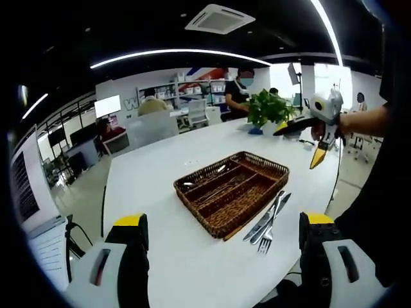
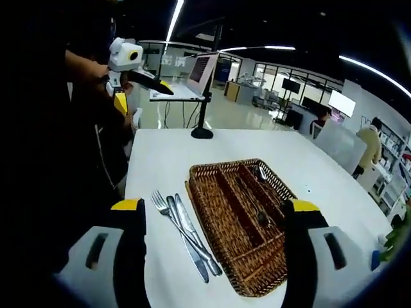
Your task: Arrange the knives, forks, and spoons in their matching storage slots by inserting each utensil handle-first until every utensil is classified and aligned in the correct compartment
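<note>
Grippers, left and right, are hanging wide open above the white table. Knives and fork are lying beside the basket. No writing is big enough to read.

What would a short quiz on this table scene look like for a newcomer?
1. True or false: the fork lies inside the basket.
2. Which lies beside the basket: A) fork and knives, B) plates, C) cups?
3. Fill in: both tongs, left and right, are ____.

Key: 1 false, it lies on the table beside the basket. 2 A. 3 open, holding nothing.
</note>
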Demonstrator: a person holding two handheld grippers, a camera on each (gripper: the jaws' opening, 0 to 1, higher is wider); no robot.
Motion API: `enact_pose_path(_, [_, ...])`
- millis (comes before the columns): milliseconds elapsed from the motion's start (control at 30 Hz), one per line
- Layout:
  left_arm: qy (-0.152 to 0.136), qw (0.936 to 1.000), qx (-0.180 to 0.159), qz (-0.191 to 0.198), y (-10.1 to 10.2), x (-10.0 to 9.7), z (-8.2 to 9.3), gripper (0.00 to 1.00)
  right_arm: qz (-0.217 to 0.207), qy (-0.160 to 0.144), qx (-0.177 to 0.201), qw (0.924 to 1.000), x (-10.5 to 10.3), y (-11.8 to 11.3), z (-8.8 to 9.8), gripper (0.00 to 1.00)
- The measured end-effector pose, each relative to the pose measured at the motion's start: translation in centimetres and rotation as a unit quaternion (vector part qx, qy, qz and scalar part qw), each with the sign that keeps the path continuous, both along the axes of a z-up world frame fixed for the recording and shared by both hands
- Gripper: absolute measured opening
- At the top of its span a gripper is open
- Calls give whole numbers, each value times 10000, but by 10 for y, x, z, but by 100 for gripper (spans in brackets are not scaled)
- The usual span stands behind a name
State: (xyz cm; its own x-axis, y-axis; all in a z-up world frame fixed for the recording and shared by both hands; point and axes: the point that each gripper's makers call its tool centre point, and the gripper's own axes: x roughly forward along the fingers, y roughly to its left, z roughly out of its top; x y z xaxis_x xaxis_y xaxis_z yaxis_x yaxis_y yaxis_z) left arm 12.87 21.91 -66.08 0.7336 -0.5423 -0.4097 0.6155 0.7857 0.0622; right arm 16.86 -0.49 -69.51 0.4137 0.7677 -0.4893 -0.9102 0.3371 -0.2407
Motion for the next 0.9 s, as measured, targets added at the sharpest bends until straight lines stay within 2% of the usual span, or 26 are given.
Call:
enact_pose_path(67, [4, 10000, 2, -7, 0, 1, 0, 99, 80, -9, -138, 9999, 0, 2, -5, 89])
enact_pose_path(600, [76, 10000, 28, 51, 8, 2, -4, 99, 449, 227, -288, 9983, -3, 17, -32, 80])
enact_pose_path(700, [91, 9999, 95, 44, 9, 1, -6, 99, 598, 267, -329, 9973, -6, 20, -41, 78])
enact_pose_path(767, [93, 9999, 75, 56, 10, 2, -6, 99, 702, 246, -489, 9960, -6, 21, -49, 76])
enact_pose_path(900, [98, 9999, 73, 77, 11, 2, -6, 99, 833, 289, -532, 9947, -8, 27, -56, 73])
